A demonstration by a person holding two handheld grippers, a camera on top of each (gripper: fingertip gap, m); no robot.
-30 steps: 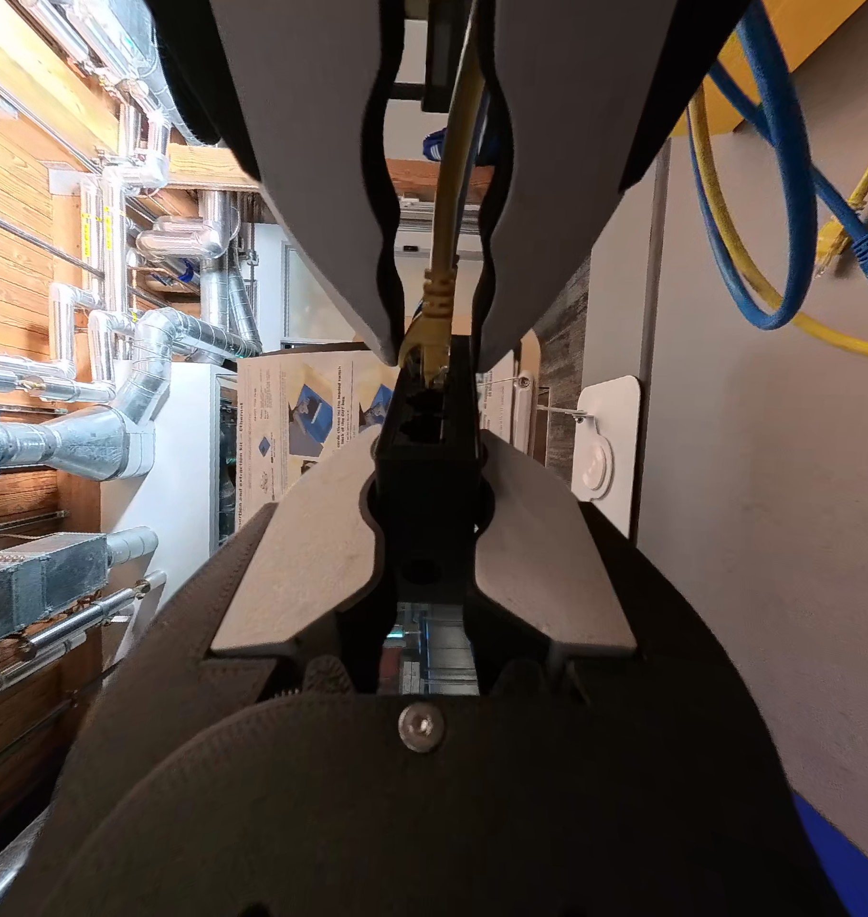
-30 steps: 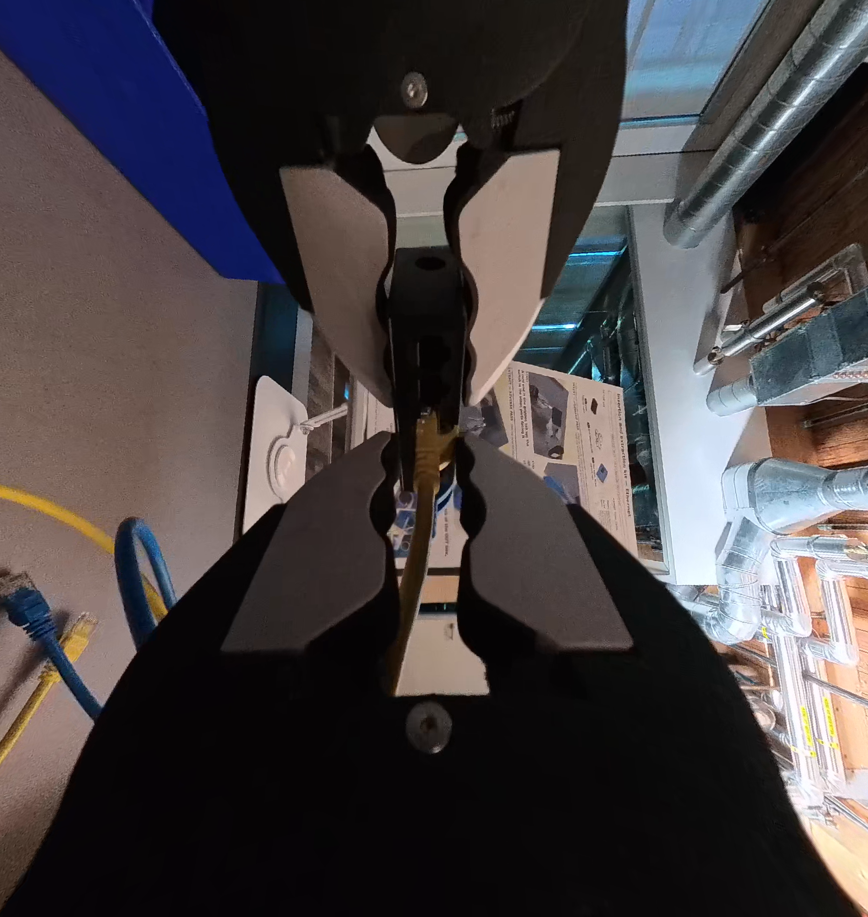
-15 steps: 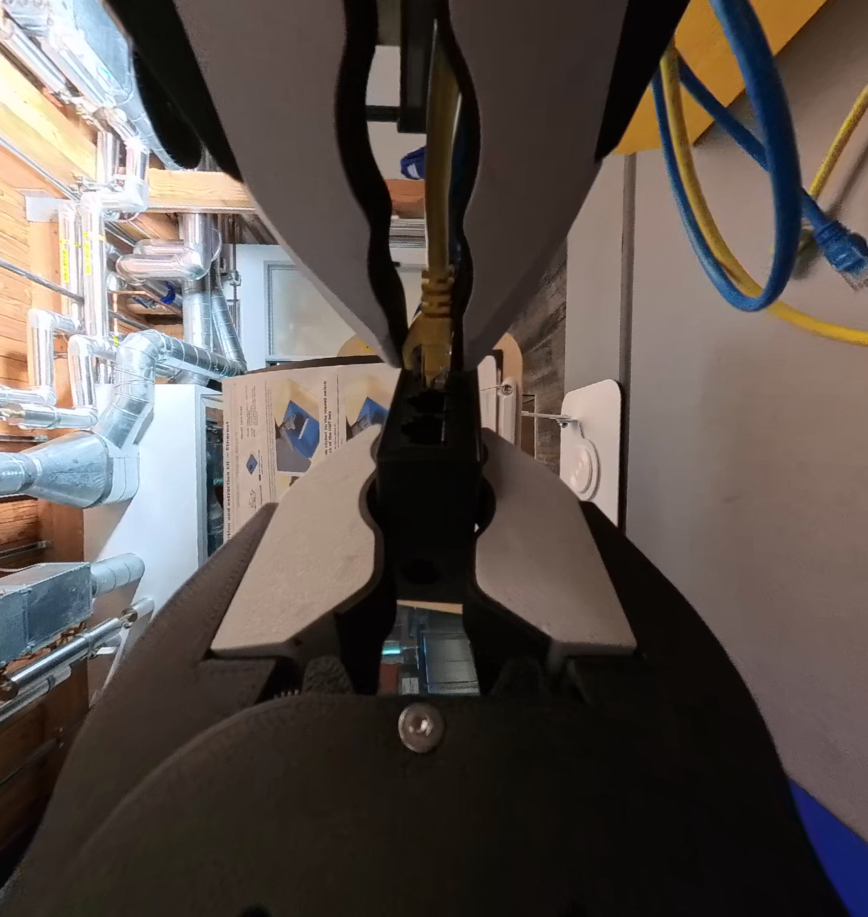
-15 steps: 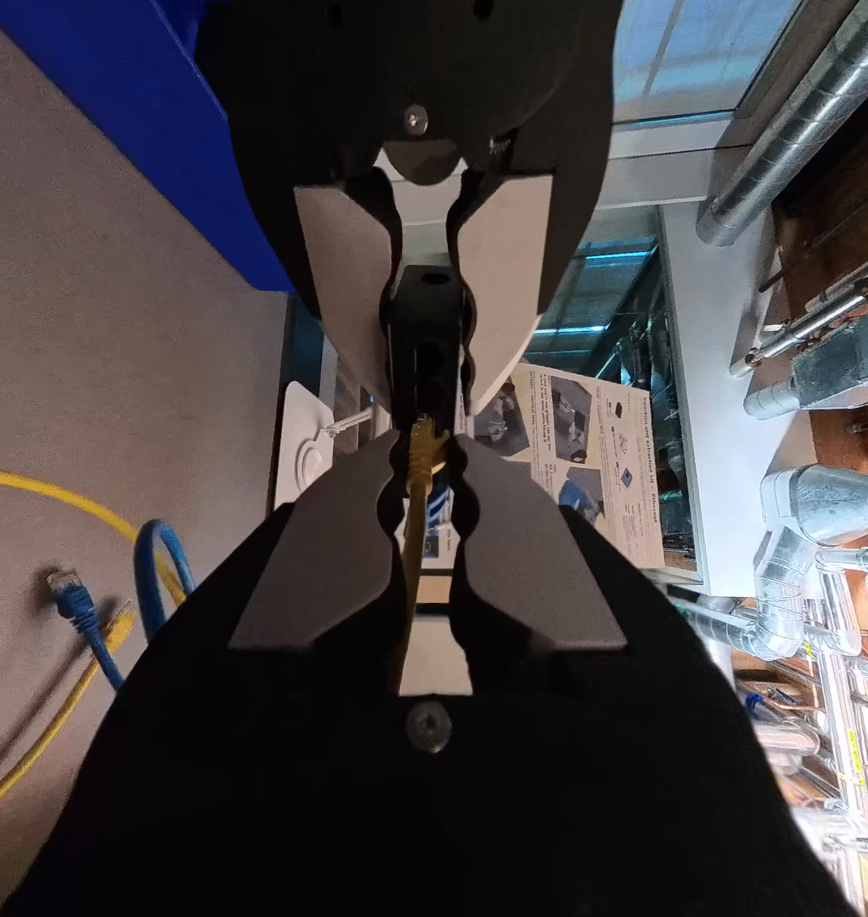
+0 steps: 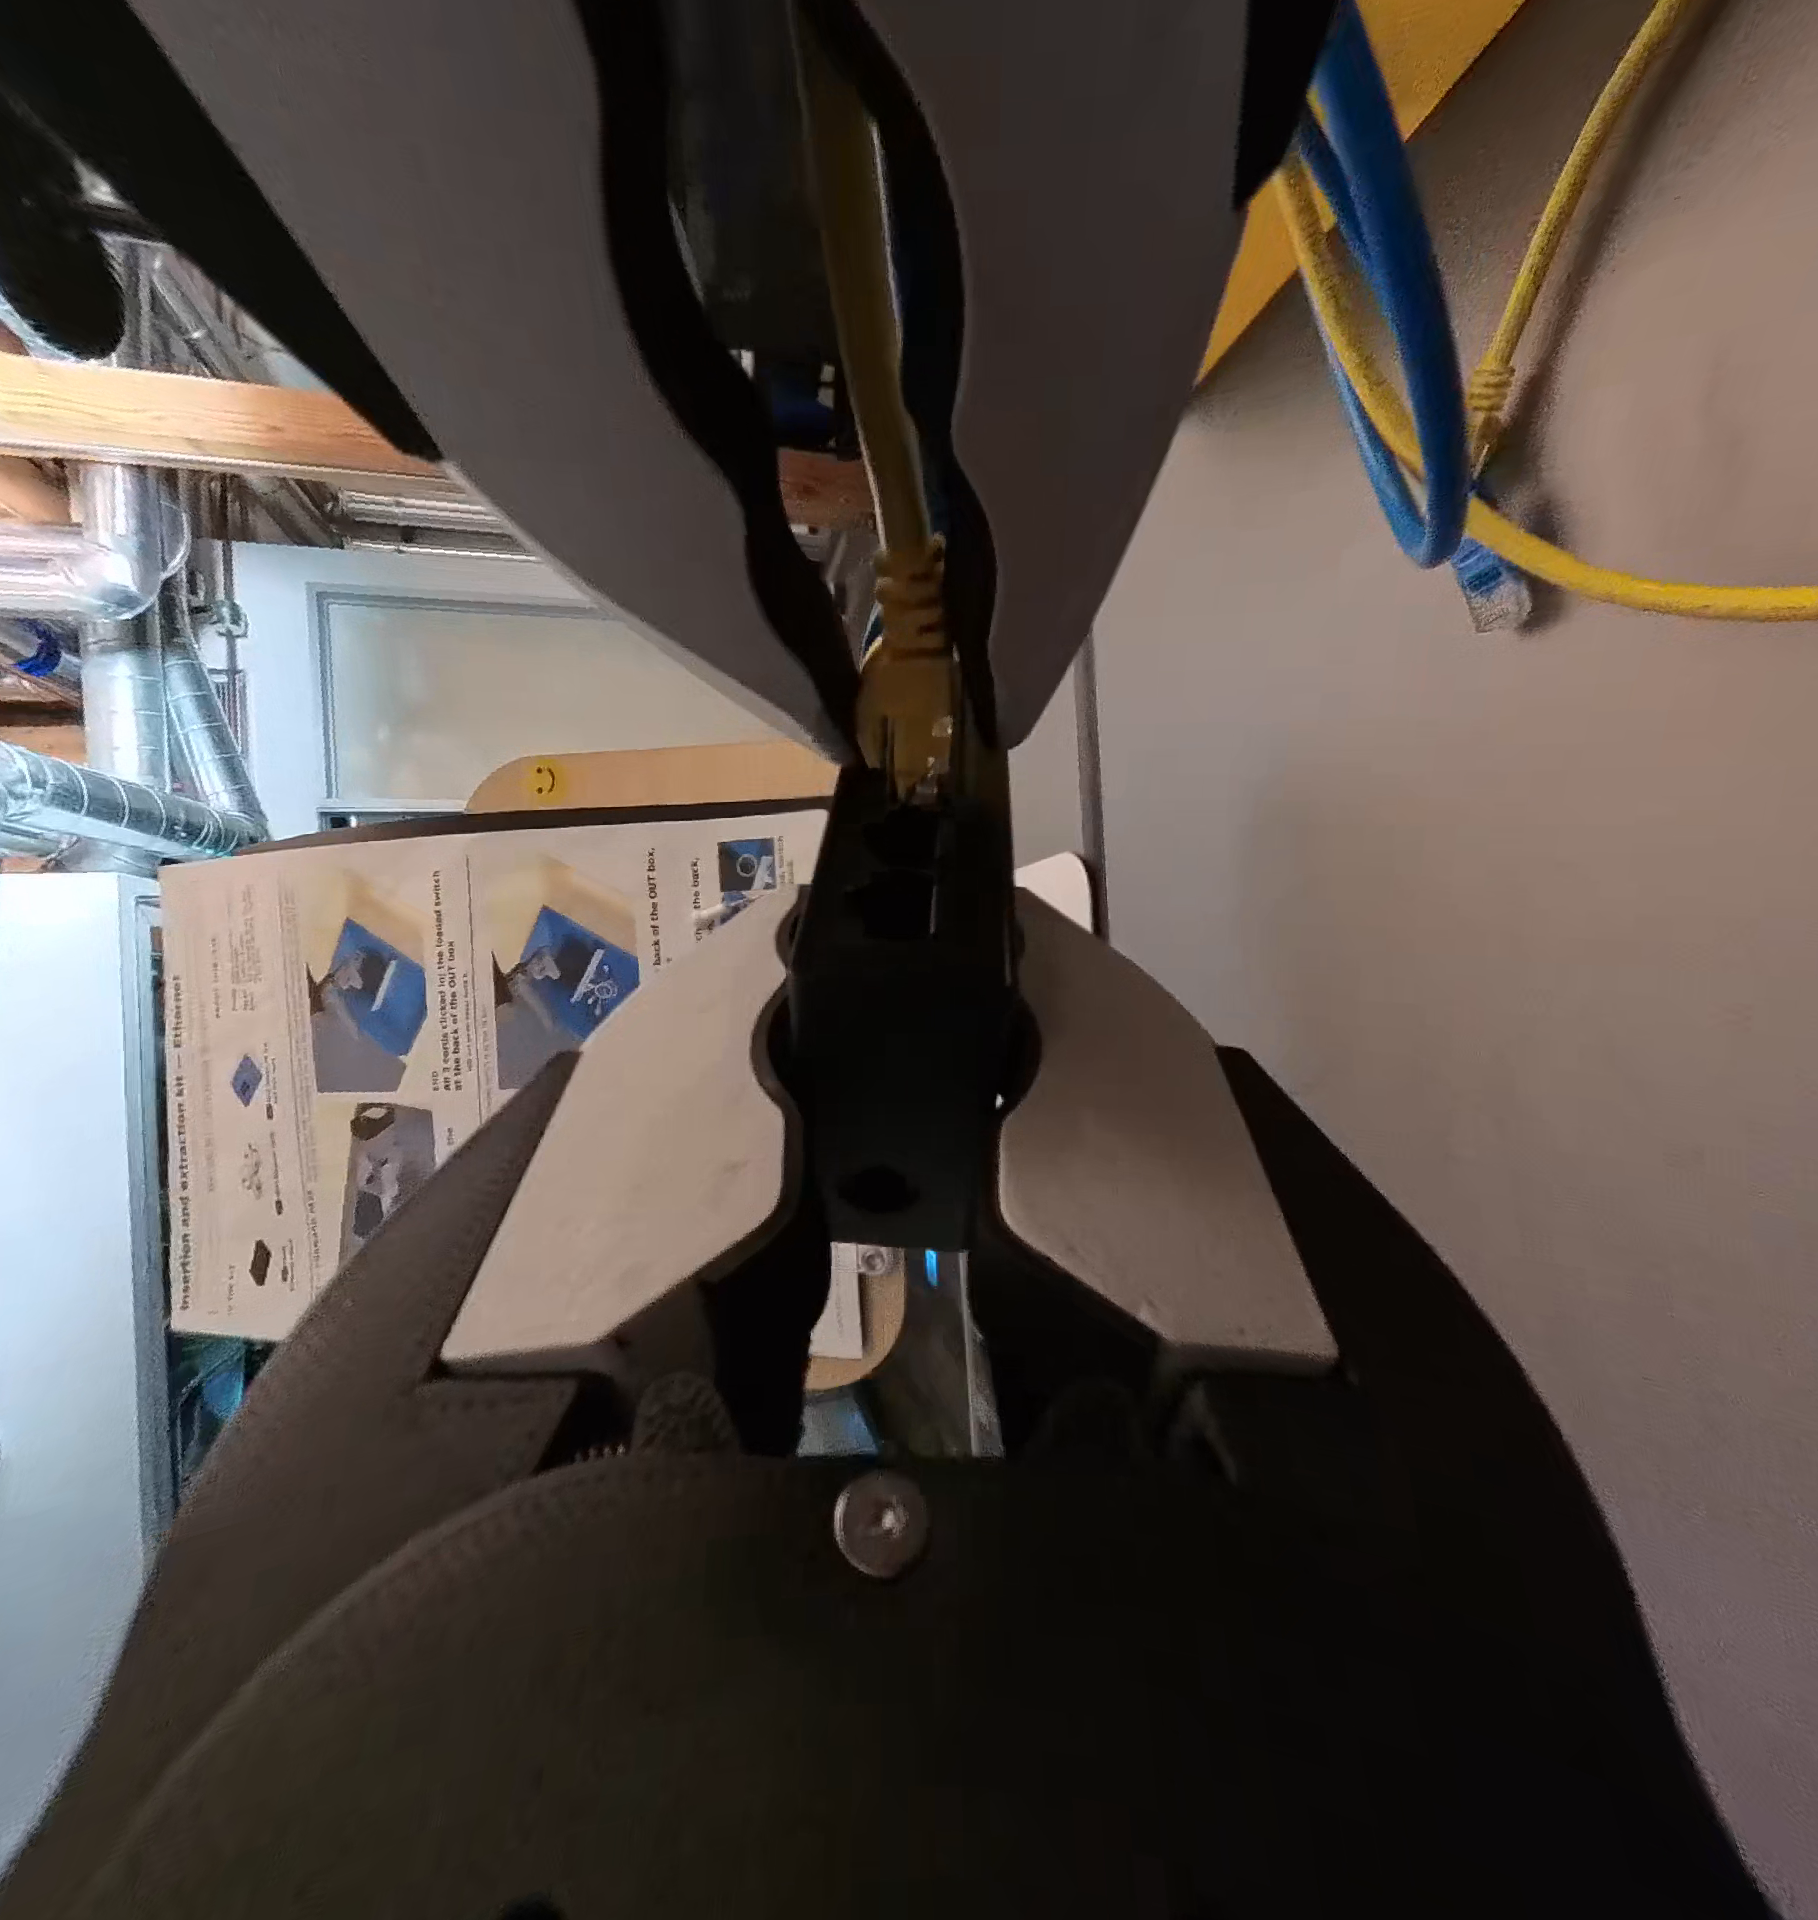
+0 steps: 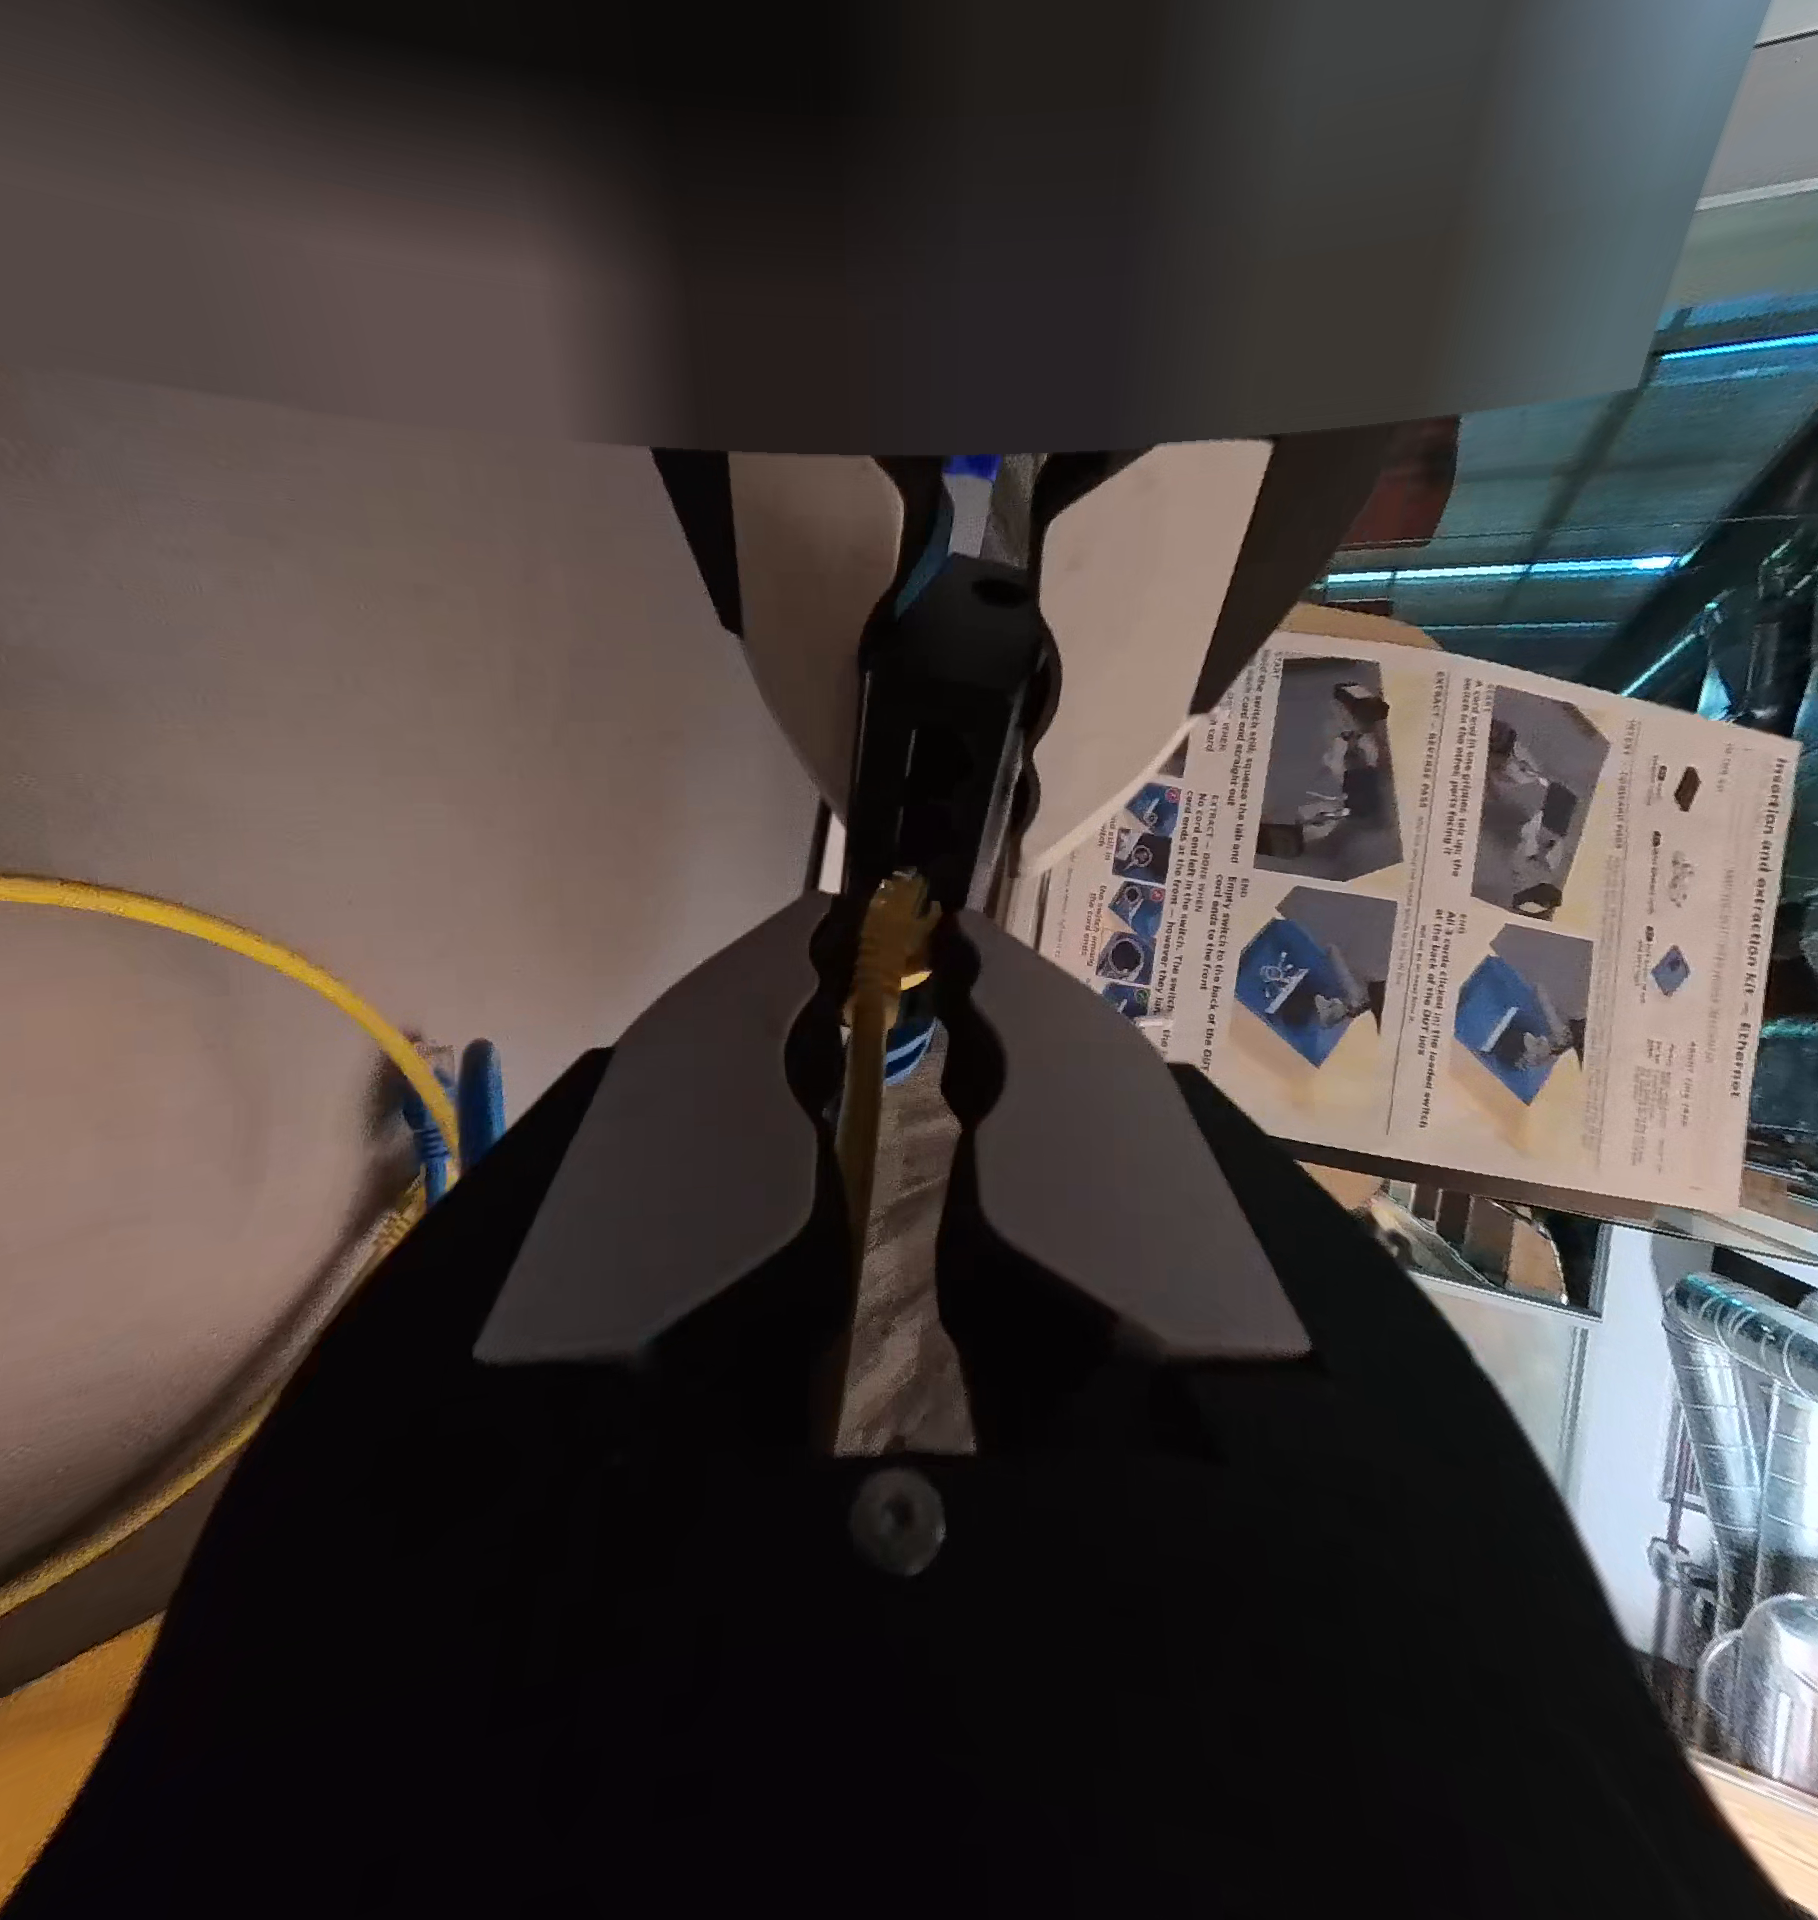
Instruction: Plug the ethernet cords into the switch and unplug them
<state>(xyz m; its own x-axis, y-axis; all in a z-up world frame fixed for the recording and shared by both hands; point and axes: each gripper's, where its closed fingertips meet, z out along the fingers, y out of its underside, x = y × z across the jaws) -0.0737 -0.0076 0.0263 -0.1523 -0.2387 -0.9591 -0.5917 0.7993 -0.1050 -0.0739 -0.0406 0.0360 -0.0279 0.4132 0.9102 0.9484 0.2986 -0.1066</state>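
In the left wrist view, the left gripper (image 5: 900, 935) is clamped on the black switch (image 5: 900, 1070), holding it up off the grey table (image 5: 1507, 935) so its ports face the other tool. At 12 o'clock, the right gripper (image 5: 905, 717) pinches one yellow ethernet cord (image 5: 910, 644), its plug touching the switch's top port, probably so it goes in straight. At 2 o'clock lie one blue cord (image 5: 1404, 312) and one more yellow cord (image 5: 1611, 597).

In the right wrist view, the right gripper (image 6: 889, 935) squeezes the yellow cord's ribbed end (image 6: 884, 935). The switch (image 6: 946, 717) sits at 12 o'clock, gripped between the other tool's pale fingers (image 6: 1123, 644). One printed sheet (image 6: 1456, 914) stands at 3 o'clock. Two loose cords lie at 9 o'clock.
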